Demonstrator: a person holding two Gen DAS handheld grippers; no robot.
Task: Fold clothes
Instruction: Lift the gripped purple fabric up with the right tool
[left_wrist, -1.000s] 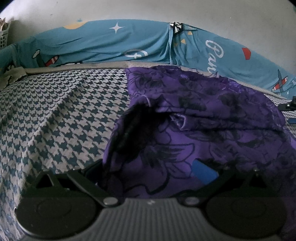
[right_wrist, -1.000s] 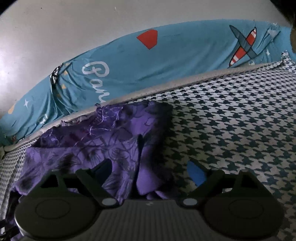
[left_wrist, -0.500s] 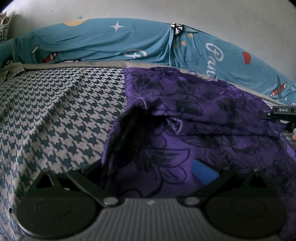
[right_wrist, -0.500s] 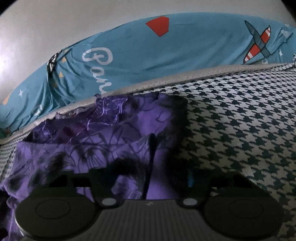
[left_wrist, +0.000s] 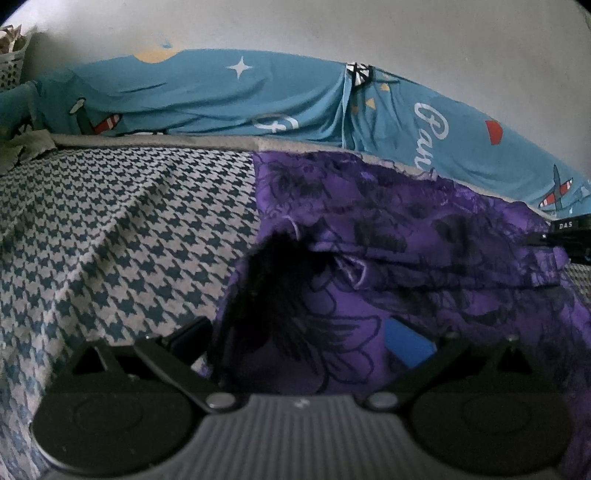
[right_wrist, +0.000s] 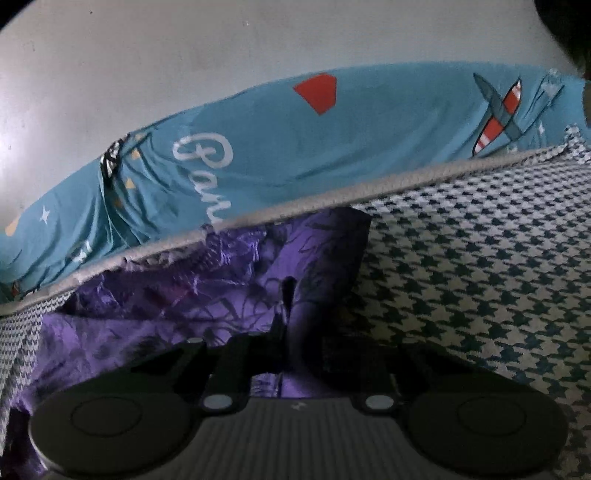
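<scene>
A purple flowered garment (left_wrist: 388, 258) lies rumpled on a houndstooth bed cover (left_wrist: 118, 236), its far edge at the grey mattress border. The right gripper (right_wrist: 286, 347) is closing its fingers on a raised fold at the garment's right edge. The left gripper (left_wrist: 295, 343) stands wide, cloth draped between its fingers. A blue printed sheet (right_wrist: 277, 147) lies against the far wall (right_wrist: 147, 55).

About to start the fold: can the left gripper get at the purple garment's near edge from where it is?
Probably yes. The left gripper already straddles the purple garment, its fingers wide apart with cloth bunched between them and nothing else in the way.
</scene>
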